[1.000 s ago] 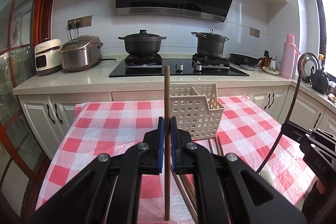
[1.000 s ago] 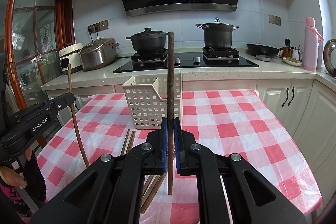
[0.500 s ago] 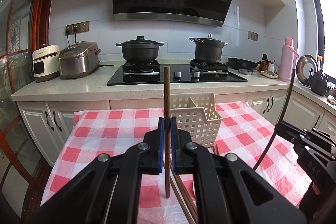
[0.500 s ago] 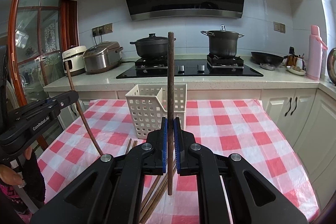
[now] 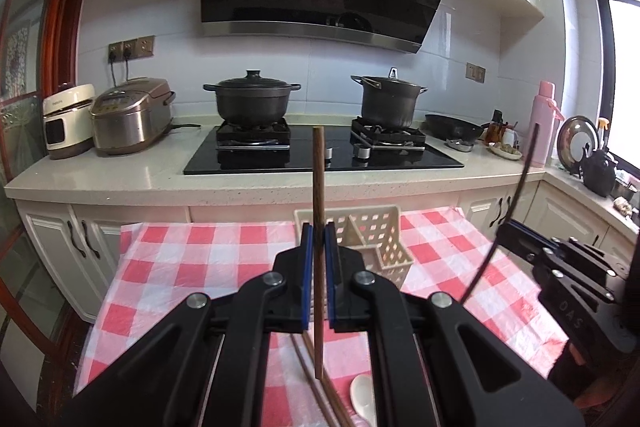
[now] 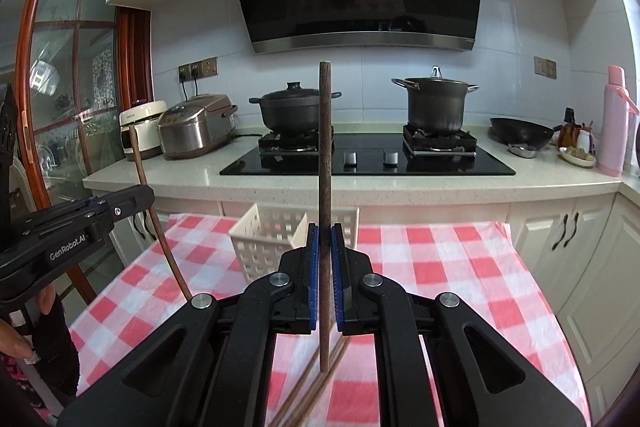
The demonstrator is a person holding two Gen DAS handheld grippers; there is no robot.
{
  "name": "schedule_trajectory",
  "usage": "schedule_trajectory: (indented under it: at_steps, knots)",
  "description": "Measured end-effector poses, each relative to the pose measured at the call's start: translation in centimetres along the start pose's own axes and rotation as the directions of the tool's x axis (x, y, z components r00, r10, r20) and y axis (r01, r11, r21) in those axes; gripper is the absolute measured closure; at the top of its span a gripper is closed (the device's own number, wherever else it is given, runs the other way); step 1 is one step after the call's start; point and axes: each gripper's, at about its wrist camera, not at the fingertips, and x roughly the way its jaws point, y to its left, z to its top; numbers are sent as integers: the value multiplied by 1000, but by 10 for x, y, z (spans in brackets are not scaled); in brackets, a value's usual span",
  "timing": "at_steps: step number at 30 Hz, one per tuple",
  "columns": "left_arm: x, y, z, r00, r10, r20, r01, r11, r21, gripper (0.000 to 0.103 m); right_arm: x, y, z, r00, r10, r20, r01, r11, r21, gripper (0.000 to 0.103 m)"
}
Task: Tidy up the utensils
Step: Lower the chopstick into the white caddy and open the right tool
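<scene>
Left gripper (image 5: 316, 267): pressed tight on 1 brown chopstick (image 5: 319, 211). The stick stands straight up between the blue pads and its low end hangs above the cloth.
Right gripper (image 6: 324, 267): pinching another brown chopstick (image 6: 325, 163), also straight up, with its low end off the table.
Basket (image 5: 372, 231): a white plastic basket with square holes and a wall down the middle. It sits on the table beyond both grippers, near the counter side. No stick is in it.
Loose chopsticks (image 6: 316, 387): a few more lie flat on the cloth, under the grippers.
Spoon (image 5: 362, 393): a white spoon lies on the cloth, just beside the loose sticks.
Table (image 6: 440, 259): covered with a red and white checked cloth.
Other view: from the right camera, the left gripper (image 6: 136, 201) shows at the left side with its stick tilted. A person's hand (image 6: 14, 341) holds it low down.
Behind: 2 dark pots (image 5: 250, 103) sit on a black stove (image 5: 320, 157), with 2 rice cookers (image 5: 130, 115) to the left and a pink bottle (image 5: 544, 123) to the right.
</scene>
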Motion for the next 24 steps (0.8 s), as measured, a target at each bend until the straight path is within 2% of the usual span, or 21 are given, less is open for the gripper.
schedule_trajectory:
  at_steps: [6,15,19,24]
  knots:
    - [7,-8,39,999,-36,16,36,999,6,97,22,-5,29,1000,18,3,-17,1000,-10,94]
    - [20,-12,98,997,-36,72,37,999,-8,97,50,-14,75,999,36,23,-36,999,15,94]
    - [31,-11,122,994,-13,105,14,1000,-5,97,64,-14,86,999,28,30,-28,1000,1,94]
    - [56,-6,135,994,13,111,-11,1000,-15,97,87,-12,84,999,36,10,-36,999,-6,94]
